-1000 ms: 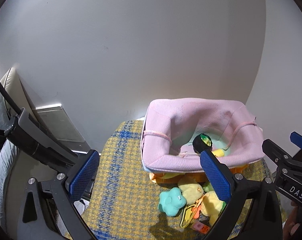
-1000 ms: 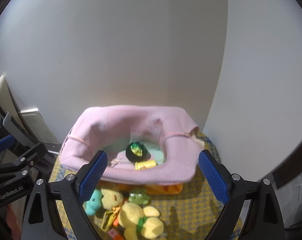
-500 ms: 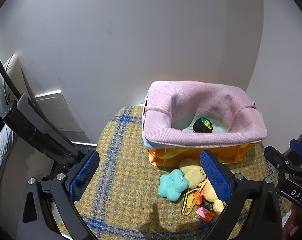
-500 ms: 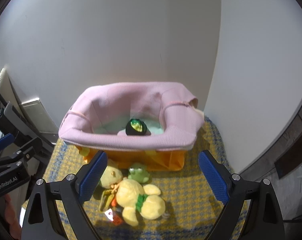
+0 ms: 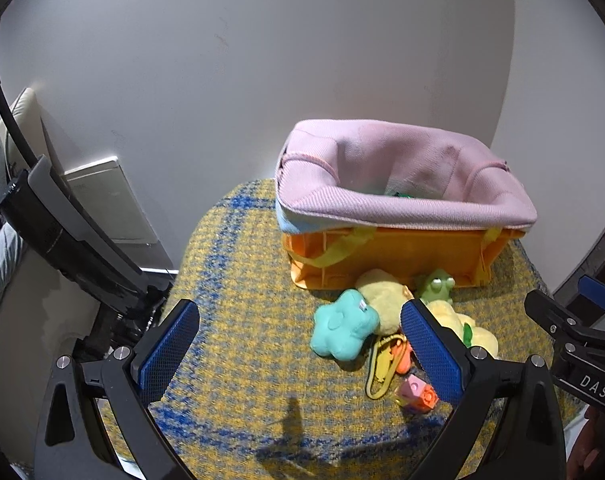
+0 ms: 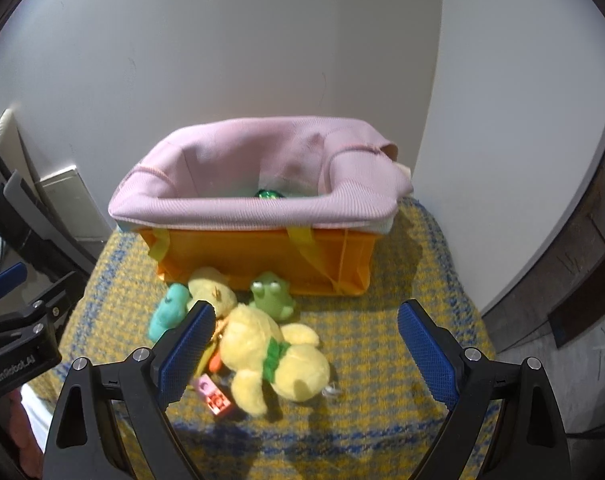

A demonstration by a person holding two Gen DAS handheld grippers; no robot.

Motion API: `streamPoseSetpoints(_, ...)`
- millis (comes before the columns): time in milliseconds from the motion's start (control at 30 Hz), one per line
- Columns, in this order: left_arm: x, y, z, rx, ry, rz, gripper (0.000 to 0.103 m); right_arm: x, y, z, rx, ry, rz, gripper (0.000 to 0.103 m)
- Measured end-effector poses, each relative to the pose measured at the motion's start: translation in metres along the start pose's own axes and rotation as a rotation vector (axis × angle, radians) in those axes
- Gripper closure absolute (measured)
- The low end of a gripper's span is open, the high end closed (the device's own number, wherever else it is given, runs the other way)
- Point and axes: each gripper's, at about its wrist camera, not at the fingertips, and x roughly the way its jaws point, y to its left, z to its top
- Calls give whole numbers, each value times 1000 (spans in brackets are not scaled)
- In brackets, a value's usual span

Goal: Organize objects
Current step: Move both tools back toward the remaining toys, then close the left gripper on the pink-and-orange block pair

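Left gripper (image 5: 300,350): fingers wide apart, nothing between them, hovering over bare yellow-and-blue checked cloth (image 5: 238,320) that covers the worktop. Two blue pads on it, both clear of the toys.

Toys, one loose pile on the cloth just in front of the bin, left to right:
- one teal star plush (image 5: 342,330), leftmost, touching the round yellow plush
- one round yellow plush (image 6: 214,288) leaning against the bin's front wall
- one green frog (image 6: 271,290), upright, also at the bin's front wall
- one larger yellow plush (image 6: 272,356) with a green collar, lying flat, nearest the grippers
- one yellow-and-orange strap piece (image 5: 386,360) partly under the plushes; what it is, cannot tell
- one small pink-and-orange block (image 6: 214,394), front of the pile

Bin (image 6: 262,258): one, orange with yellow straps, standing at the back of the cloth against the white wall. One pink cloth (image 6: 254,168) lines it and folds over the rim. One dark green-topped thing (image 6: 268,194) just shows inside above the rim; the rest of the interior is hidden.

Right gripper (image 6: 304,350): fingers also wide apart, empty. Its left finger stands in front of the pile's edge; contact cannot be told. The larger yellow plush lies in the gap between the fingers.
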Motion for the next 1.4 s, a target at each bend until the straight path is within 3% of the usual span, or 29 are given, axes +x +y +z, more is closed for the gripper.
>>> streamPoseSetpoints(533,32,-60,-58,134,52,-96,2,11,-42,-67,86,70,-61,10)
streamPoseSetpoints(633,39,-69,-69,170,76,-119,10,18,-49,-79,104,93,-63,10)
streamPoseSetpoints(700,44,-75,-76,195,96,-131,22,20,-50,-84,108,100,-65,10)
streamPoseSetpoints(1133,66,-101,-90,256,144,-178,33,31,-59,-92,135,111,-60,10)
streamPoseSetpoints(1367,78,-113,-94,281,180,-217,60,36,-64,-93,153,122,-58,10)
streamPoseSetpoints(1400,77,-113,-95,281,180,-221,60,36,-64,-94,154,124,-60,10)
